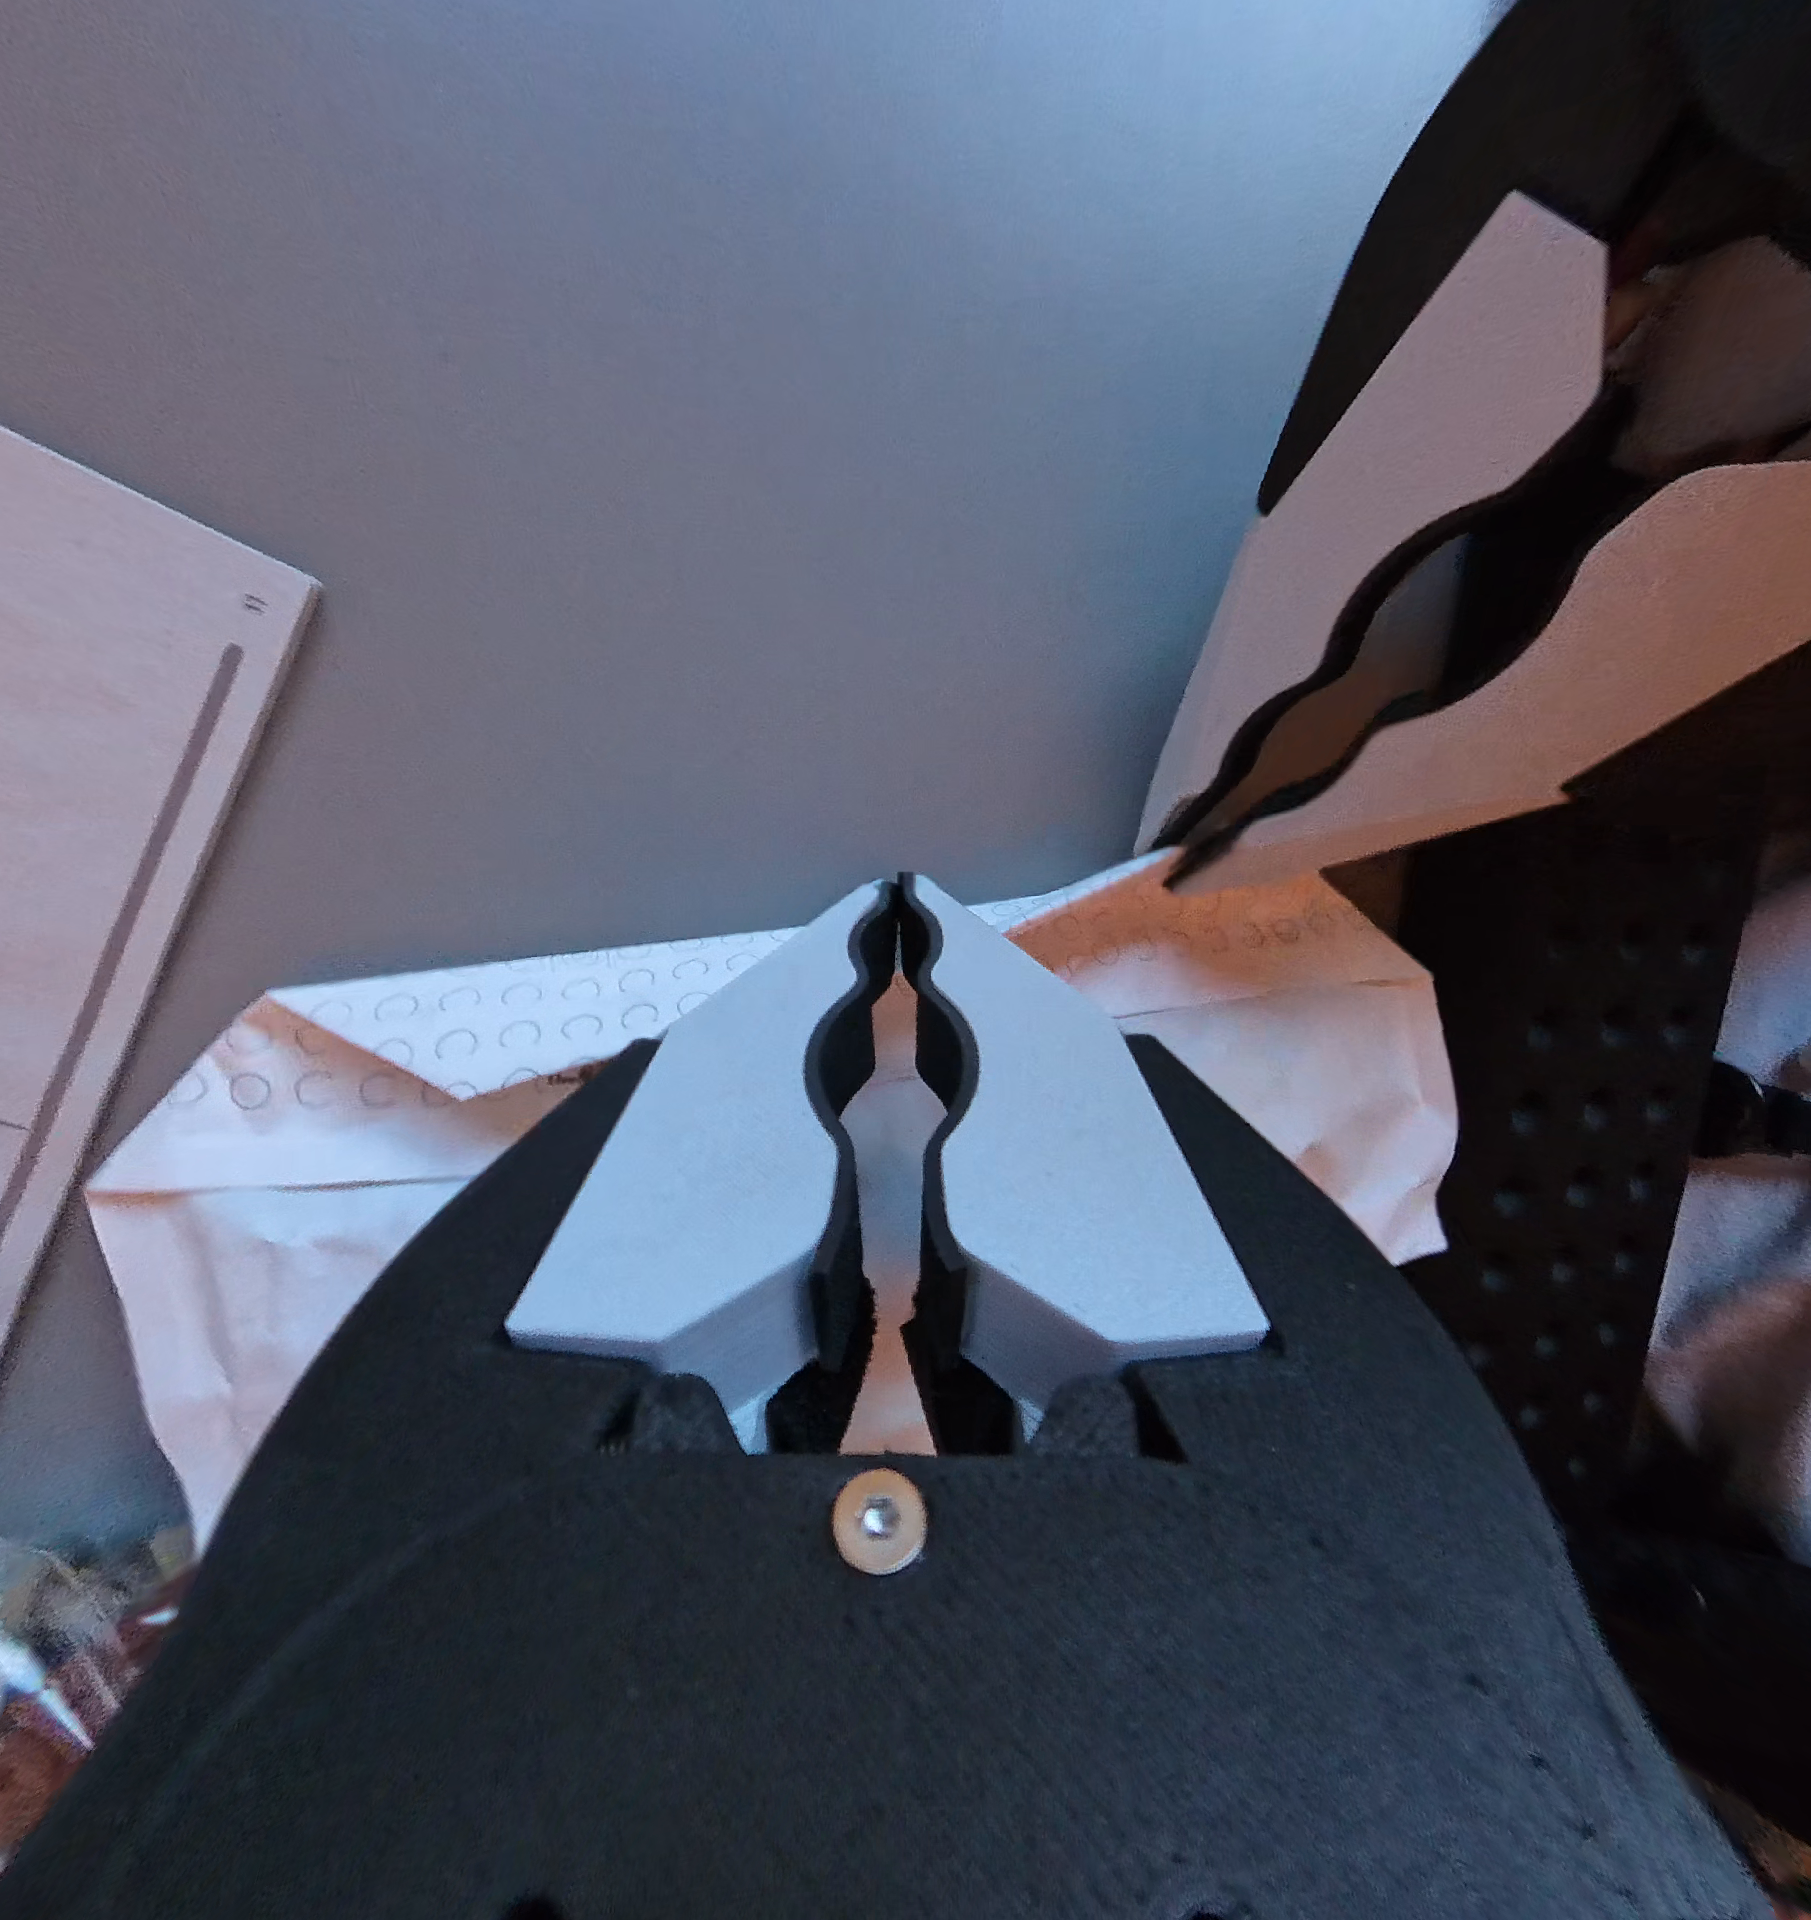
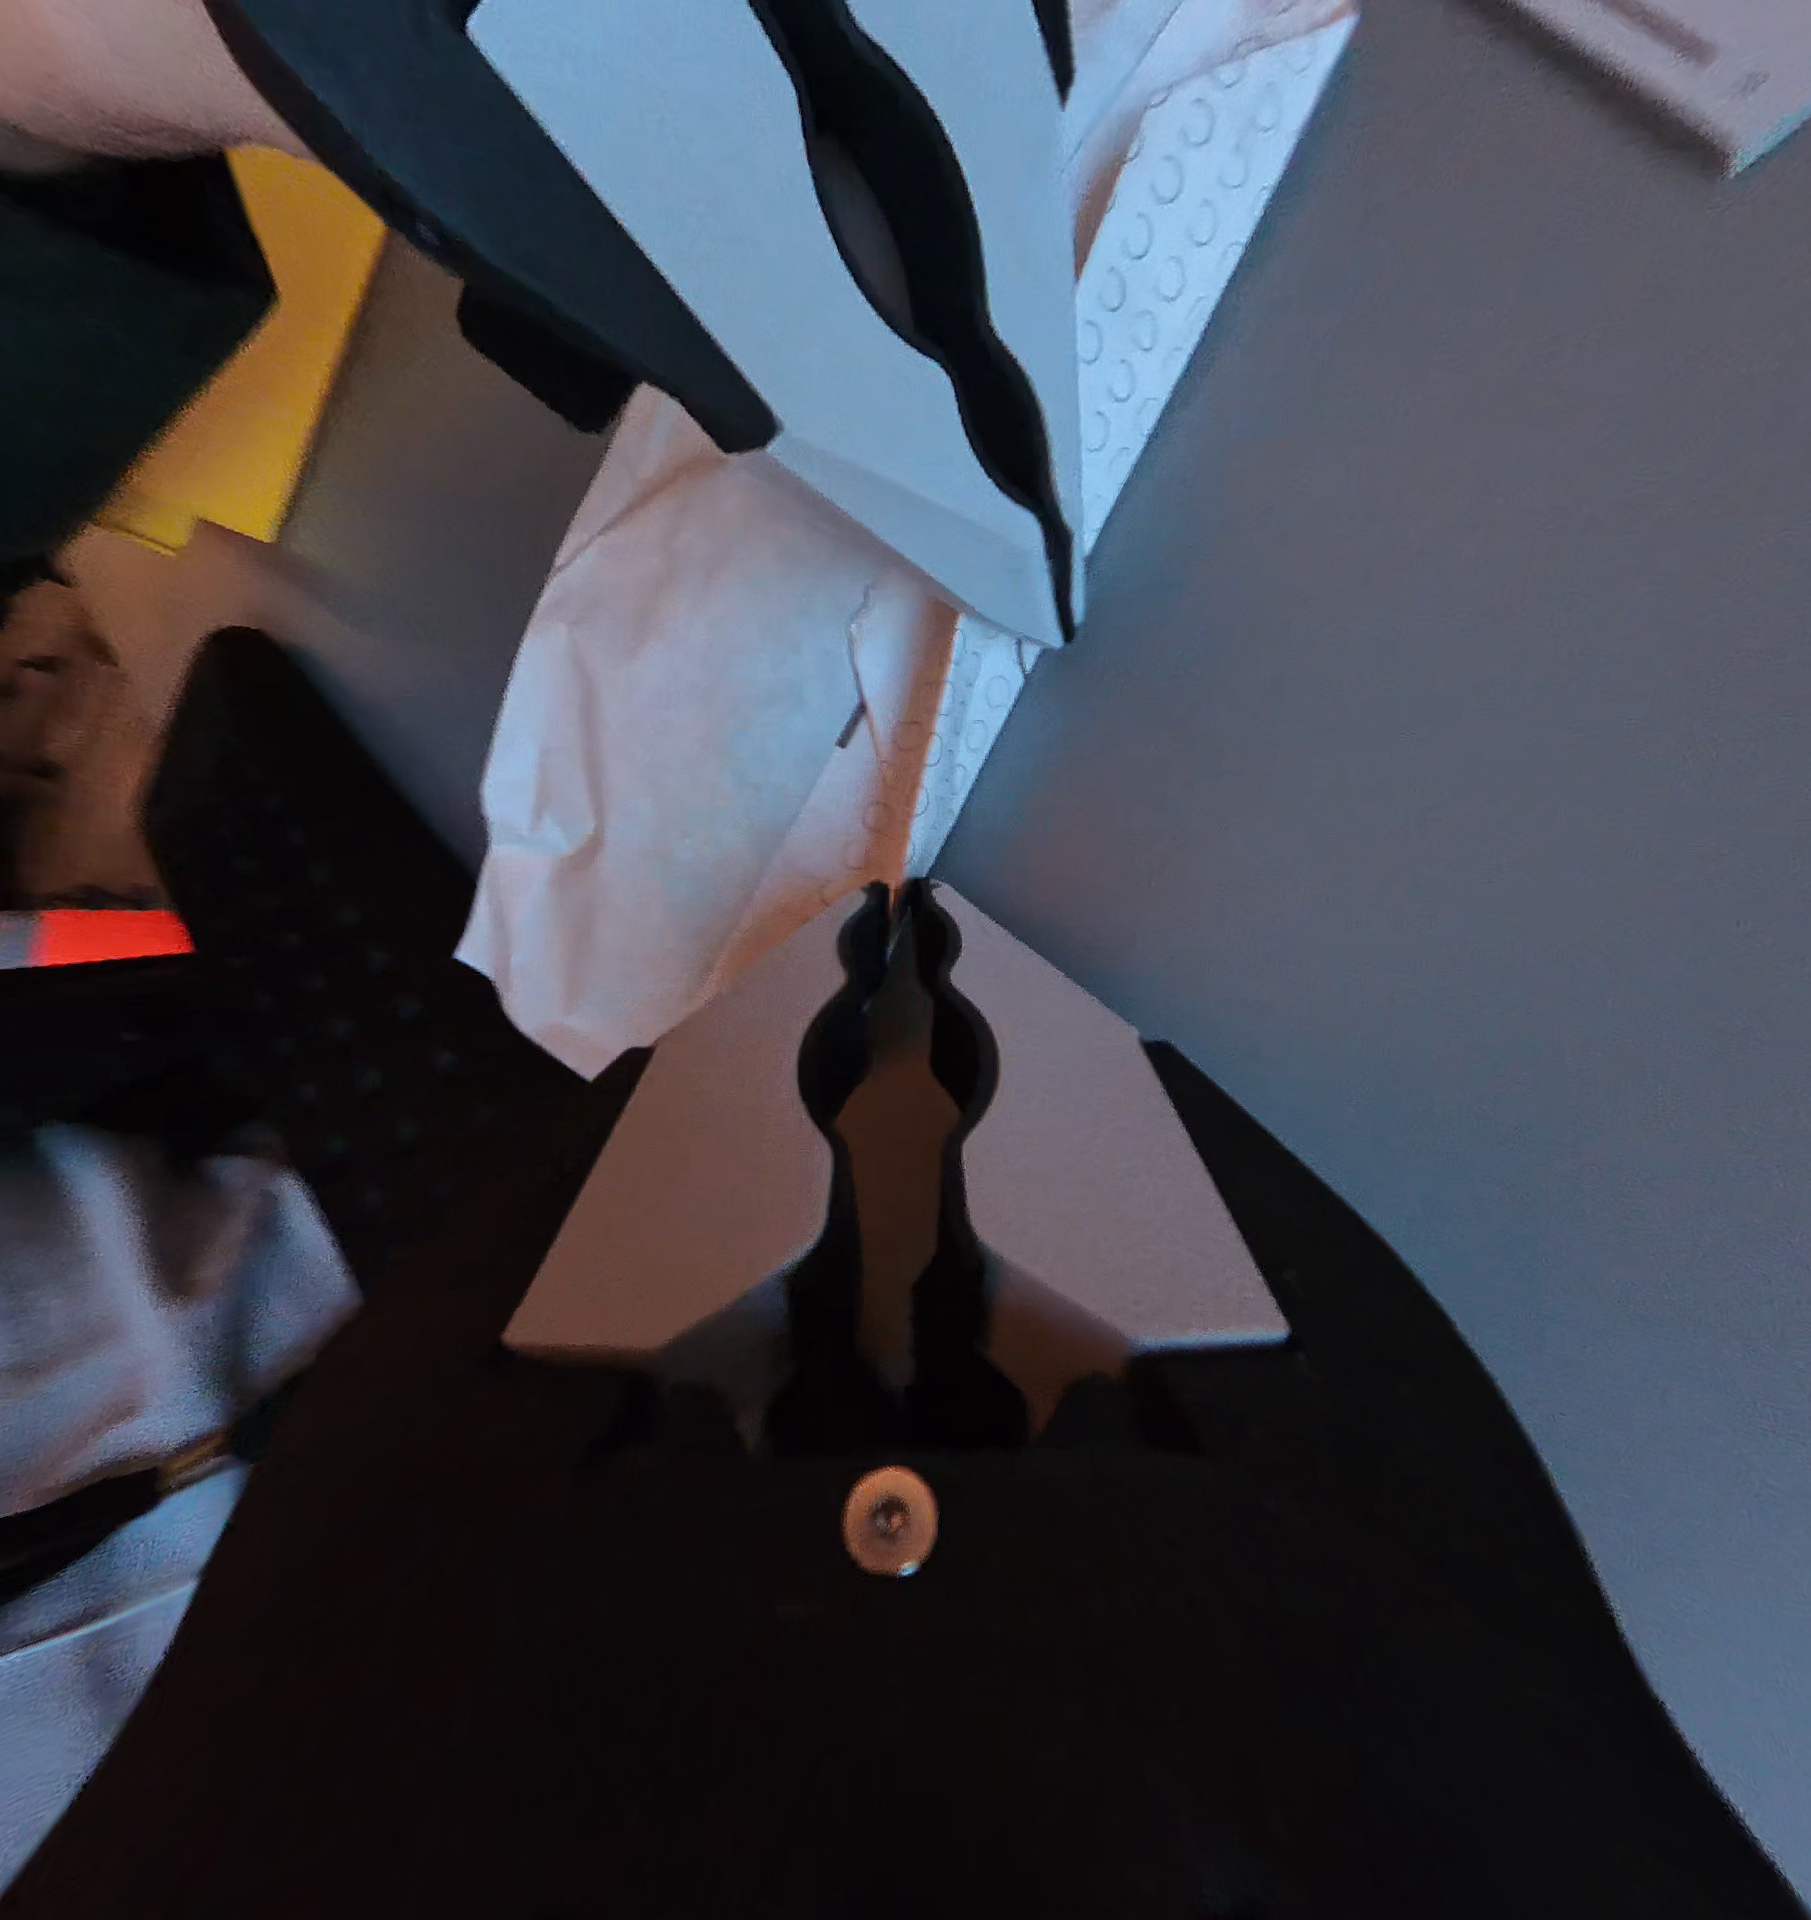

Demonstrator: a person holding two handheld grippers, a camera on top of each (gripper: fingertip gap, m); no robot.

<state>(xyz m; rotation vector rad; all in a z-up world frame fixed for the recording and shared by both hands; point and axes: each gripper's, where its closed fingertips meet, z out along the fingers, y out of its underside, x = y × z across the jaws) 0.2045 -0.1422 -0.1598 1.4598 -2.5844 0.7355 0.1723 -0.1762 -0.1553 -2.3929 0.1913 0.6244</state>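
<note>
Both jaws are pressed together on the top edge of a white padded mailer (image 1: 288, 1236): the left gripper (image 1: 899, 883) pinches the edge partway along, and the right gripper (image 2: 901, 885) pinches it at a corner, just beside the left one. Lifted at that edge, the mailer lies on a grey table (image 1: 672, 416), its long axis running from one gripper to the other. A pale board (image 1: 59, 748) lies to its left.
</note>
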